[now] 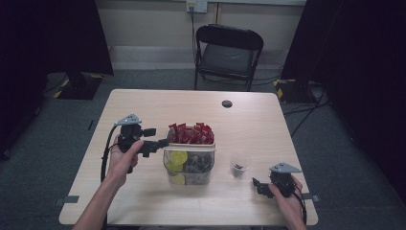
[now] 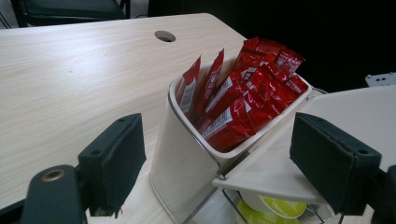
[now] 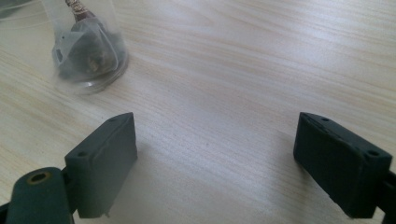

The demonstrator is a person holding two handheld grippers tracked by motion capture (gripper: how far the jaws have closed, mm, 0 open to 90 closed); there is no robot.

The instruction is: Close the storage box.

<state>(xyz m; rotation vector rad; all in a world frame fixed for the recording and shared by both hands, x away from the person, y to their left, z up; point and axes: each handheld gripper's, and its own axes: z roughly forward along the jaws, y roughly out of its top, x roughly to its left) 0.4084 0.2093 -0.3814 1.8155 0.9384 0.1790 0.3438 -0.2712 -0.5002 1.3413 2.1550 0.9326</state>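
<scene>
A clear organizer stands mid-table. Its white rear compartment holds several red sachets; the front section holds yellow-lidded capsules and dark pods. My left gripper hovers at the organizer's left side, level with its rim, open, with the white compartment's corner between its jaws but not touched. A small clear cup with a dark pouch inside stands to the right. My right gripper rests low near the front right, open over bare wood, just short of the cup.
The wooden table has a round cable hole near its far edge. A black folding chair stands behind the table. Dark curtains hang at both sides.
</scene>
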